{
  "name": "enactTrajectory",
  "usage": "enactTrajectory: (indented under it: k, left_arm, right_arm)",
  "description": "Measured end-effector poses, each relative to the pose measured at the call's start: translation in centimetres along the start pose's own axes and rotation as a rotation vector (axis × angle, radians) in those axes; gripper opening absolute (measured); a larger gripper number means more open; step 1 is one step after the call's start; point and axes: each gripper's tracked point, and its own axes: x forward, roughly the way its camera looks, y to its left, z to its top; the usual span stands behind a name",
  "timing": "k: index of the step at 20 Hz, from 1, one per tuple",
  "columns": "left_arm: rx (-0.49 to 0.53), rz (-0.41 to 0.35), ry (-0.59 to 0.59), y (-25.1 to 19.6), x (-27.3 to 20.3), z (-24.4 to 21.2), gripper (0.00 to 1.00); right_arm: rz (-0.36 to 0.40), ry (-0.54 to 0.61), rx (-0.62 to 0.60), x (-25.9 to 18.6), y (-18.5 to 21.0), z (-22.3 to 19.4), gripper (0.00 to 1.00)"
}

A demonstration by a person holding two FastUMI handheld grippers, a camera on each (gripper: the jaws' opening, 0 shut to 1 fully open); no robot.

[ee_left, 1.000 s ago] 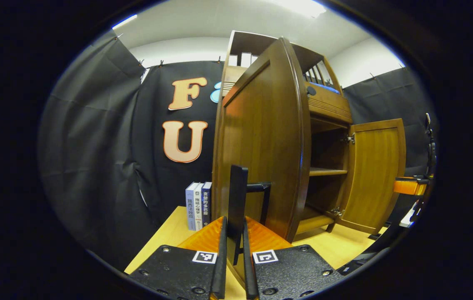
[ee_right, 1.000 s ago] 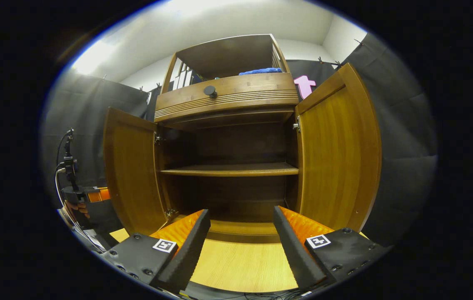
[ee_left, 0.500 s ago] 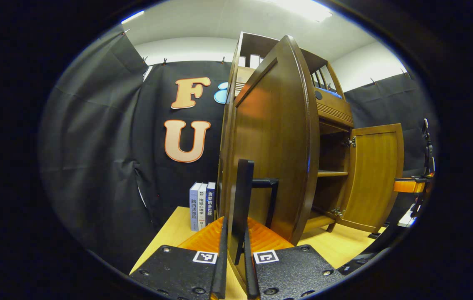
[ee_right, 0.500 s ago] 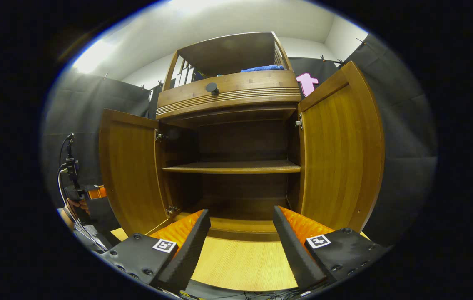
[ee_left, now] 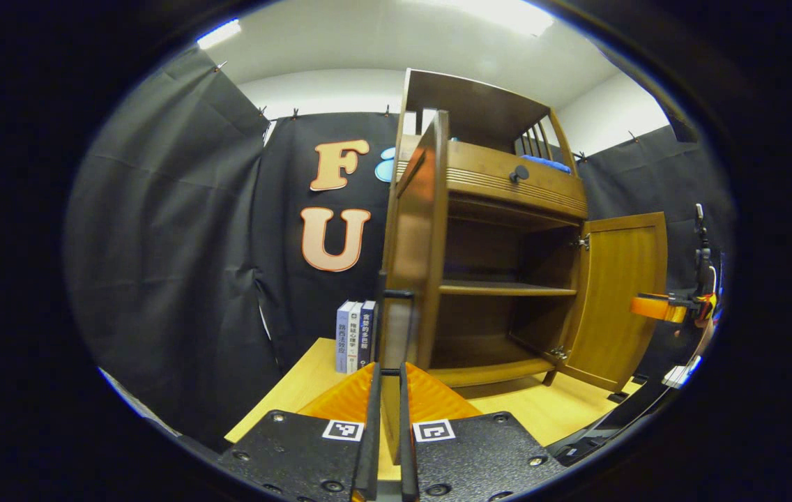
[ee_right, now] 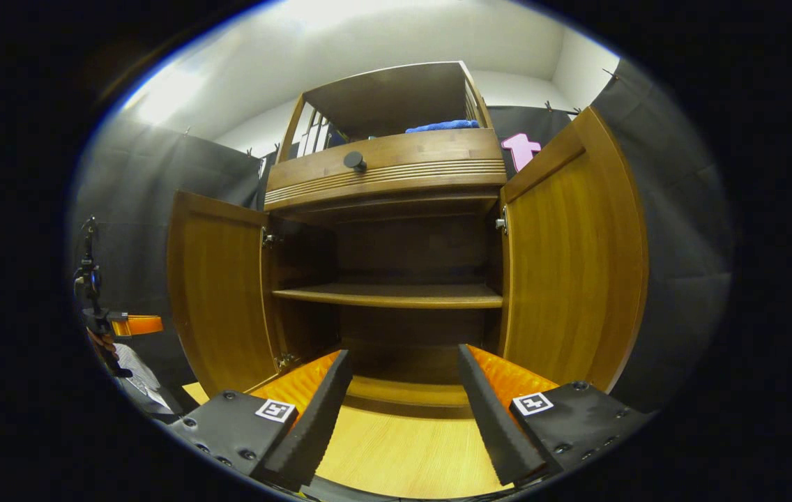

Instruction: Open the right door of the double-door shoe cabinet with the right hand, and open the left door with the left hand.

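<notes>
Wooden cabinet point(ee_left: 507, 202), frame centre, left gripper view: left door point(ee_left: 418, 244) stands edge-on, left gripper point(ee_left: 387, 390) clamped on its handle point(ee_left: 393, 307). Judged final step; next, release. Books point(ee_left: 355, 335) show here.

Right gripper view: right gripper point(ee_right: 403, 390), fingers apart, holds nothing; right door point(ee_right: 570, 258) open at frame right, shelf point(ee_right: 389, 296) face-on.

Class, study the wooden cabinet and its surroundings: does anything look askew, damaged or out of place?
Nothing stands out. The brown wooden shoe cabinet stands upright, its left door and right door both swung open on their hinges, shelves bare.
</notes>
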Motion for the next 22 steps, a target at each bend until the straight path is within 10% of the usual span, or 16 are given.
enactTrajectory:
  k: [7, 18, 22]
  left_arm:
    - [-0.038, -0.143, -0.129, -11.9, 1.8, 4.8, 0.10]
    - [-0.096, -0.033, -0.159, -14.9, 6.8, 4.7, 0.93]
    - [-0.099, 0.000, -0.137, -14.3, 7.3, 3.7, 0.92]
  right_arm:
    - [-0.015, 0.004, -0.011, -2.3, -2.6, 0.4, 0.93]
    - [-0.073, -0.005, -0.046, -5.6, -3.8, 0.6, 0.98]
    - [-0.094, -0.009, -0.031, -5.6, -3.9, 0.4, 0.98]
